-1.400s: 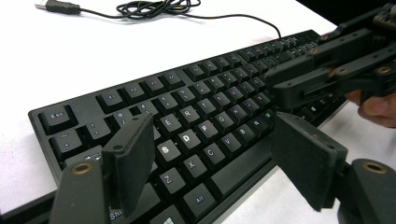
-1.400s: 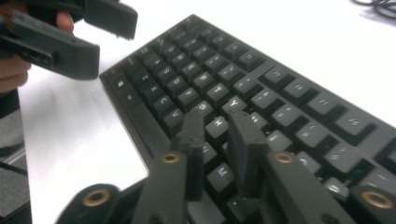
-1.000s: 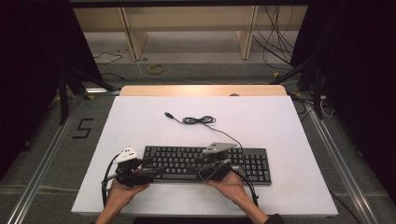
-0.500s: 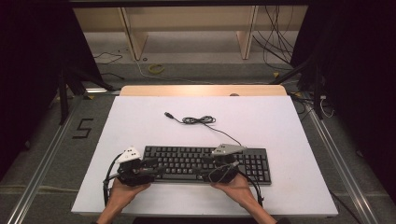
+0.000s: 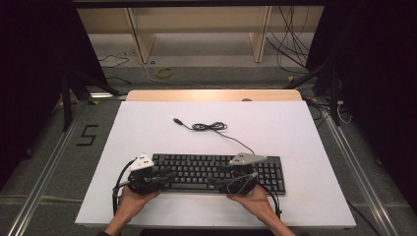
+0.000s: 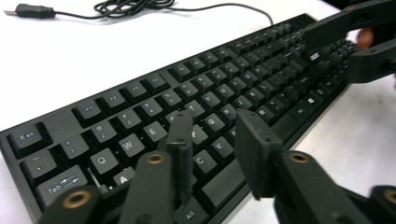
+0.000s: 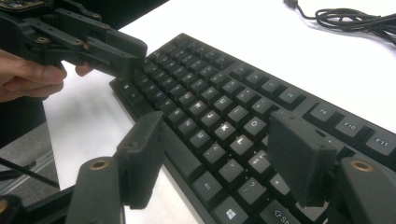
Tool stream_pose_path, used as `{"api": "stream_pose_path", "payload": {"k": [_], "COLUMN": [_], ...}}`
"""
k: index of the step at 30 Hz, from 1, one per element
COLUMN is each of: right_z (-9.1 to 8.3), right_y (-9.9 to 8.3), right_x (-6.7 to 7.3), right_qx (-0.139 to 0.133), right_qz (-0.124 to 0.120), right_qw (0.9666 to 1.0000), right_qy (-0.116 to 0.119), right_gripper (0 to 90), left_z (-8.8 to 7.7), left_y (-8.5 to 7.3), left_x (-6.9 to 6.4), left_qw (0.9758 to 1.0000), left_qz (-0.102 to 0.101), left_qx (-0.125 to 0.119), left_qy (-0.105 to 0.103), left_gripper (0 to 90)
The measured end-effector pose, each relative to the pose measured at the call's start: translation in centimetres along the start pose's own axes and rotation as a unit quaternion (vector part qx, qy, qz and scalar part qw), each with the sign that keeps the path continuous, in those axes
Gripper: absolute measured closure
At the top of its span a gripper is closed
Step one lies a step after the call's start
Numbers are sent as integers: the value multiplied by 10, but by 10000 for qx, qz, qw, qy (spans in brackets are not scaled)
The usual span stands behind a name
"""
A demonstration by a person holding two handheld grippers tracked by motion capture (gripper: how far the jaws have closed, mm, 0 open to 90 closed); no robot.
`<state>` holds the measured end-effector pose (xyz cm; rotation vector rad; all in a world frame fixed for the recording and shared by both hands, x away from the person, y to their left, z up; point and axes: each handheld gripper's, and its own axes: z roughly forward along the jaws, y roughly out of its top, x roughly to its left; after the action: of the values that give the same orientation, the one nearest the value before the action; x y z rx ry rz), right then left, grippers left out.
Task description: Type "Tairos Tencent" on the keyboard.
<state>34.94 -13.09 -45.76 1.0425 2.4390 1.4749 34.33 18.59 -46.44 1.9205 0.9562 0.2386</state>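
White table (image 5: pixel 305 147) on grey floor (image 5: pixel 49 162) w/ wooden shelving (image 5: pixel 196 19) behind, dark surroundings.

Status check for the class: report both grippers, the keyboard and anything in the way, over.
Left gripper over letter keys, jaws just closing, nothing between. Right gripper open, jaws widening. Flat black plastic keyboard on white table. Its black cable coiled behind, clear.

Bright even overhead light on the white table (image 5: pixel 147 128), dark surroundings, soft shadows, gripper views slightly blurred up close
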Motion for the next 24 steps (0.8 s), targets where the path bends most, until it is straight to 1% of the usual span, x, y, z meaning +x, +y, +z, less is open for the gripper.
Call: {"api": "stream_pose_path", "payload": {"k": [2,7,8,10,12,15,17,18,20,24], "right_z": [-2,-5,-6,-7,-7,-8,-9,-10,-10,-11], "right_y": [0,-2,-2,-3,-4,-5,-5,-5,-5,-5], "right_x": [0,0,0,0,-1,0,0,0,1,1], "right_qx": [-5,-37,-38,-39,-36,-40,-42,-52,-63,-70], "right_qz": [10,14,12,9,15,25,24,21,11,14], "right_qw": [10000,10000,10000,10000,10000,10000,10000,10000,10000,10000], "right_qy": [-11,-21,-21,-23,-26,-23,-11,-9,-8,-7], "right_gripper": [366,364,364,364,362,358,355,353,349,338], "left_z": [2,7,7,11,12,16,18,20,23,25], "left_y": [1,2,2,3,3,3,3,3,3,3], "left_x": [1,2,2,2,1,1,0,-1,-1,-1], "left_qw": [10000,9997,9997,9993,9993,9987,9985,9981,9976,9970], "left_qz": [-34,-35,-35,-4,-26,21,36,44,53,63], "left_qx": [26,229,229,348,366,496,528,608,691,766], "left_qy": [15,102,102,118,121,101,109,99,86,84], "left_gripper": [713,806,821,847,866,888,889,889,890,890]}}
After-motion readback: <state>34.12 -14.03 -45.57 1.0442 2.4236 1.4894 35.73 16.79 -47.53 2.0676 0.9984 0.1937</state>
